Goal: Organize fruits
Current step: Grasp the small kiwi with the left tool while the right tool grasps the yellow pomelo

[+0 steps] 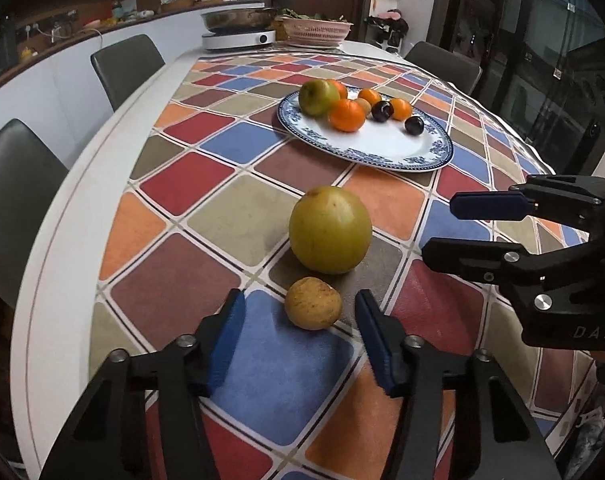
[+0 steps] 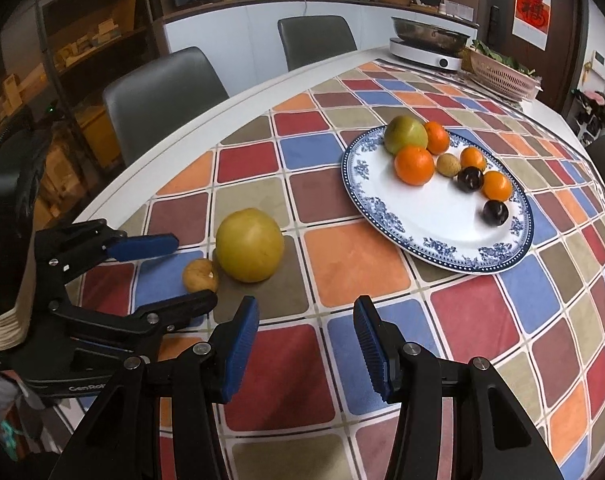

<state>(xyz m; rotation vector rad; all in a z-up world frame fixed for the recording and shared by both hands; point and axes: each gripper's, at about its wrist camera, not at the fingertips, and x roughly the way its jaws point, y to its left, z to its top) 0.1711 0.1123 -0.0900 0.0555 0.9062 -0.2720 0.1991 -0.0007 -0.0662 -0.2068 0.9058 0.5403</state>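
A small brown-yellow fruit [image 1: 313, 303] [image 2: 200, 275] lies on the checked tablecloth, just ahead of my open left gripper [image 1: 299, 308], level with its fingertips and touching neither. A large yellow-green fruit [image 1: 330, 229] [image 2: 249, 245] sits right behind it. A blue-and-white plate [image 1: 398, 148] [image 2: 442, 216] farther back holds a green apple [image 1: 317, 97], several oranges, two dark plums and a small brown fruit. My right gripper [image 2: 305, 320] is open and empty above the cloth, right of the large fruit; it also shows in the left wrist view [image 1: 438, 228].
A white induction cooker with a steel pan [image 1: 238, 26] and a pink basket of greens [image 1: 316, 30] stand at the table's far end. Grey chairs [image 1: 126, 66] line the left side of the table, another stands far right [image 1: 442, 62]. The table's white rim [image 1: 74, 208] curves along the left.
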